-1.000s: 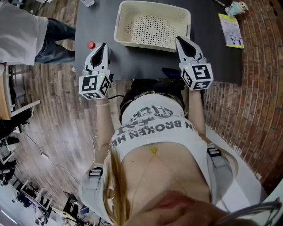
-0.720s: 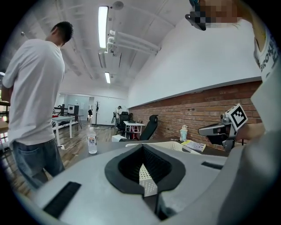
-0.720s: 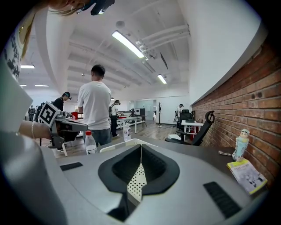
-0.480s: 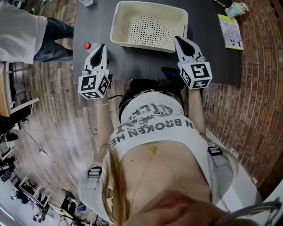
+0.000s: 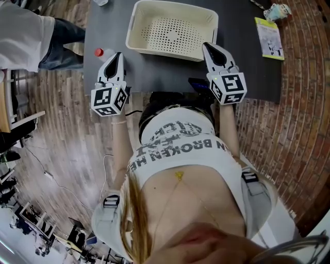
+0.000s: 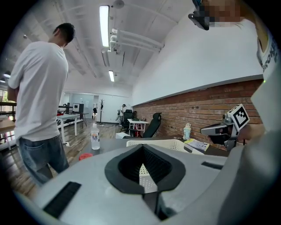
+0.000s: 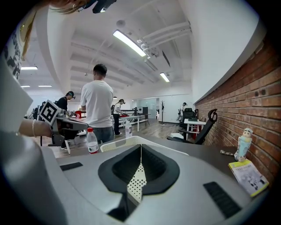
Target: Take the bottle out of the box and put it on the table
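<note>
Head view, nearest first: a white printed T-shirt (image 5: 178, 149). Just past it, at the near edge of the dark table (image 5: 154, 72), the left gripper (image 5: 117, 55) and the right gripper (image 5: 208, 47), well apart and both pointing away across the tabletop. In the left gripper view, jaws shut tip to tip, gripping nothing. Same in the right gripper view, jaws meeting in a thin seam.

Beyond the tips, the cream box (image 5: 170, 51) with its perforated floor, flat in the middle of the table, one gripper toward each near corner.

The bottle (image 5: 98, 52), red cap up, out of the box. Upright on the table, left of the box's near left corner and just left of the left gripper's tip, apart from the box.

Farther off to the right, near the table's far right corner, a yellow booklet (image 5: 269, 35), and just beyond it a small figurine (image 5: 277, 9). At the far left edge of the table, a second clear bottle (image 6: 95, 137) with a pale label.

Off the table to the left, on the wooden floor (image 5: 67, 134), a standing person (image 5: 23, 36) in a white shirt and jeans, back turned.
</note>
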`<state>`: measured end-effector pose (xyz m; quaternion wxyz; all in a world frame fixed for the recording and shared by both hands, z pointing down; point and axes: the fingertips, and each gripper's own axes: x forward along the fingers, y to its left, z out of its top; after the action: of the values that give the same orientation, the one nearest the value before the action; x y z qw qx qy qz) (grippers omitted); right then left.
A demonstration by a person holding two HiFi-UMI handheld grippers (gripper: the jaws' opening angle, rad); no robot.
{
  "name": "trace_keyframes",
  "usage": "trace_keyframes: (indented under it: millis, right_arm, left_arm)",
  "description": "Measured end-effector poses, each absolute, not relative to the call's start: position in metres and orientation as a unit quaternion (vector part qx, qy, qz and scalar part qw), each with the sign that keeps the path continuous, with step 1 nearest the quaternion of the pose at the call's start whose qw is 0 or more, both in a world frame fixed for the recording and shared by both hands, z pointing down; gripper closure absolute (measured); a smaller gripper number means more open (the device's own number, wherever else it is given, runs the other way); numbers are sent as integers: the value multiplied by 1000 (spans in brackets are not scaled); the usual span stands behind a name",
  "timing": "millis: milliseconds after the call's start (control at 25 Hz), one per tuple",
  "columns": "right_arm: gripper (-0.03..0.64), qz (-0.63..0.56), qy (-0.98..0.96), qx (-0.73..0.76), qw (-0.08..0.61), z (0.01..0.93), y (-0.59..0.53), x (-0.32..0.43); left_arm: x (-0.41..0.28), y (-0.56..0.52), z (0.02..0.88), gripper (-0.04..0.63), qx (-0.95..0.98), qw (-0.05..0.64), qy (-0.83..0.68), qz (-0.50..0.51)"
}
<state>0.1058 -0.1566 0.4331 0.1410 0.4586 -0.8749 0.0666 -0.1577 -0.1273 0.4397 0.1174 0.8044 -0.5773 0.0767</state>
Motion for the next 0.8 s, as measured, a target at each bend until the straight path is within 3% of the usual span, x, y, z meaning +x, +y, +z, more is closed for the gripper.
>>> trace_keyframes:
  millis: [360, 800]
  right_arm:
    - [607, 65, -885, 440, 142, 437, -153, 105]
    - [607, 42, -908, 400, 115, 428, -135, 88]
  left_arm:
    - [-140, -123, 443, 589, 806, 120, -575, 75]
    - [-65, -127, 441, 589, 839, 123, -526, 62]
